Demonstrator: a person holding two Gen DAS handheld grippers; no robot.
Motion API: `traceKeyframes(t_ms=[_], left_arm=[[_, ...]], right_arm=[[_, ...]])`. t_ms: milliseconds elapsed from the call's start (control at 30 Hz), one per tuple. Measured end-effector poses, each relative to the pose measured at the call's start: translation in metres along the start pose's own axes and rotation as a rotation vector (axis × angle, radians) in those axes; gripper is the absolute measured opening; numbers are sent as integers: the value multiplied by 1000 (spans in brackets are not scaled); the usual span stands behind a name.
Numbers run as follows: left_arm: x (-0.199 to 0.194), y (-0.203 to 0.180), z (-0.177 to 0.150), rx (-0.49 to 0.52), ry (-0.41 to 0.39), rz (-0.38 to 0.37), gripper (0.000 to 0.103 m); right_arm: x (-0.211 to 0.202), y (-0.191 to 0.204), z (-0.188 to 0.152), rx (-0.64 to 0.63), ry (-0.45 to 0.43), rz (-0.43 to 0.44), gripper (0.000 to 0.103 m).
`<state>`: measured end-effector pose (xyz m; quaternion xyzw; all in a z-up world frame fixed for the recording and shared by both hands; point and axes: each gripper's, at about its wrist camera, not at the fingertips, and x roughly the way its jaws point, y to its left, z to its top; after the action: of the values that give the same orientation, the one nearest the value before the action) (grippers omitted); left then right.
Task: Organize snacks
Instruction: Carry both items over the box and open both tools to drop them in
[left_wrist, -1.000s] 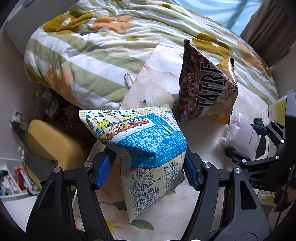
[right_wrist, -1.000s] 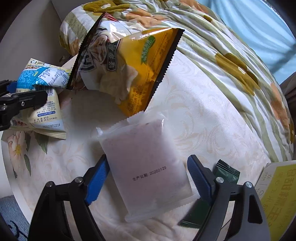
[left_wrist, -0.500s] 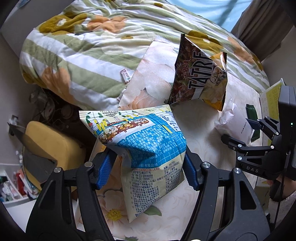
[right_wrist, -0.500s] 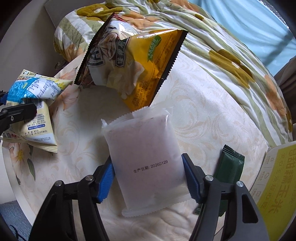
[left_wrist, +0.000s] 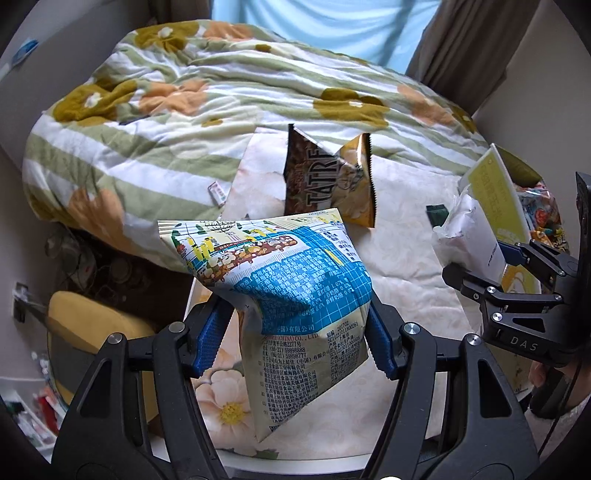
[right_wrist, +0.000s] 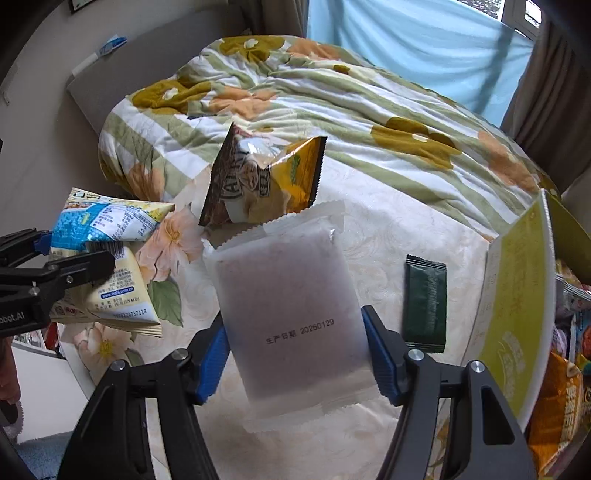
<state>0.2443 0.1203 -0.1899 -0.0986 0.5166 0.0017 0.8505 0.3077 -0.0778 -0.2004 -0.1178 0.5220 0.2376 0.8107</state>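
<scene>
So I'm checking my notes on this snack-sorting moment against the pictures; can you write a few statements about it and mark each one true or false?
1. The left gripper is clamped on a blue and white snack bag. True.
2. The right gripper is empty. False: it grips a frosted white packet.
3. A dark green sachet lies on the cream floral cloth. True.
4. The brown and yellow chip bag is inside the yellow-green box. False: it sits out on the cloth, by the striped floral quilt.
5. The frosted packet has a date printed on it. True.
</scene>
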Motion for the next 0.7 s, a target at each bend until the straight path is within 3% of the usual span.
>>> traceKeyframes(t_ms=[333, 567, 700], left_arm=[[-44, -80, 35, 165, -102, -155, 63], [-48, -177, 63, 258, -153, -238, 63], [-34, -239, 76, 282, -144, -277, 63]], right_arm=[[-104, -53, -16, 225, -153, -106, 63], [-151, -122, -39, 326, -203, -193, 63], [-164, -173, -53, 380, -214, -208, 63]])
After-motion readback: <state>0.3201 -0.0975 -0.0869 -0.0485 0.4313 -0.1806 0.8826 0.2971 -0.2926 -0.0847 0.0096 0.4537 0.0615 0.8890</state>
